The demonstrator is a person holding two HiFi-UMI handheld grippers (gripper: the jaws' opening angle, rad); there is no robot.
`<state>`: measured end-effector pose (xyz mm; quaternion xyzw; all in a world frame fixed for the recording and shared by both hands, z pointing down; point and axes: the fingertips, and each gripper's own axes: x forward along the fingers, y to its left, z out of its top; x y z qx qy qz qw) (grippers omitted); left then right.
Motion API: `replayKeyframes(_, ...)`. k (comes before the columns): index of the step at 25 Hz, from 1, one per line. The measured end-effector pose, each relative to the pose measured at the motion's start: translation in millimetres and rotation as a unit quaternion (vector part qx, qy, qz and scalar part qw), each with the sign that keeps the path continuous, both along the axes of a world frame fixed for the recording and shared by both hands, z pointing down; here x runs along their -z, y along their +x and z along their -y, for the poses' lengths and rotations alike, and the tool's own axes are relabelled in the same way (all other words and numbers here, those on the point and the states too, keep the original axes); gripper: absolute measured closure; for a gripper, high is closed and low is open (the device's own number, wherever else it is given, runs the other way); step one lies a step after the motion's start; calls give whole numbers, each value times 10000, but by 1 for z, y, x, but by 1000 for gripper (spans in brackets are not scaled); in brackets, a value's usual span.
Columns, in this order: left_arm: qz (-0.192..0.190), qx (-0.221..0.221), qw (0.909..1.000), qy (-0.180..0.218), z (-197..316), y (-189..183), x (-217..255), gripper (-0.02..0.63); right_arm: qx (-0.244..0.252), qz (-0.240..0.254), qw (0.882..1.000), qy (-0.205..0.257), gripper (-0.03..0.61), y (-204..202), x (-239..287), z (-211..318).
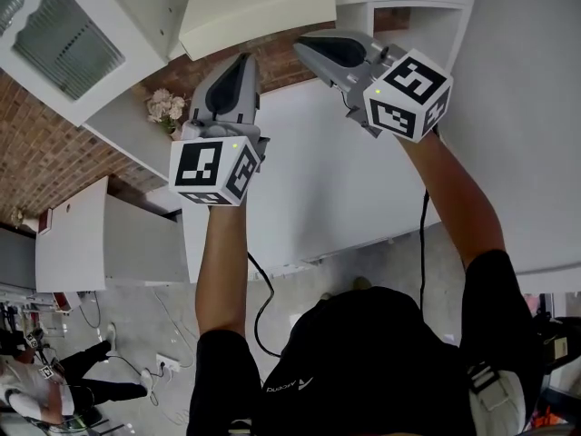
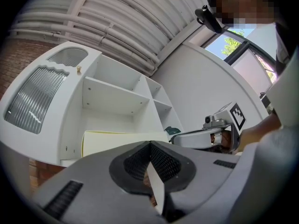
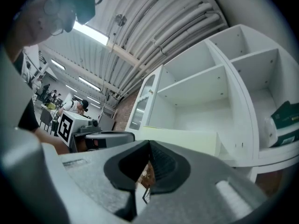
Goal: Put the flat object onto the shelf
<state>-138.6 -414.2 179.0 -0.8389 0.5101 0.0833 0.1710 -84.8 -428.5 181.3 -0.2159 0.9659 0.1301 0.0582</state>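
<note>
The flat object (image 1: 259, 14) is a pale cream board lying in the lower compartment of the white shelf unit (image 1: 413, 21), its front edge towards me. It also shows in the left gripper view, flat object (image 2: 121, 141), and in the right gripper view, flat object (image 3: 187, 139). My left gripper (image 1: 243, 60) is raised just below the board's front edge, jaws together, and I cannot tell whether it touches the board. My right gripper (image 1: 302, 44) is beside it at the board's right end, jaws also together. Neither grips the board. Each gripper sees the other: right gripper (image 2: 176, 139), left gripper (image 3: 110, 136).
A dark green item (image 3: 285, 118) sits in the compartment to the right of the board. A cabinet door with ribbed glass (image 1: 64, 39) flanks the shelves on the left, with a small bunch of flowers (image 1: 166, 107) and a brick wall nearby. People stand in the background (image 1: 36, 380).
</note>
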Motion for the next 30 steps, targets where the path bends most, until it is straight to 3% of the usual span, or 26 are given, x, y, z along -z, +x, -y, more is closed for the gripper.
replayKeyframes(13, -160, -214, 9996, 69, -37, 9, -6, 617, 247, 481, 9985, -23, 577, 12, -8, -35)
replayKeyframes(30, -190, -242, 9995, 15, -60, 16, -17, 617, 196, 445, 9987, 136, 578, 13, -24, -61)
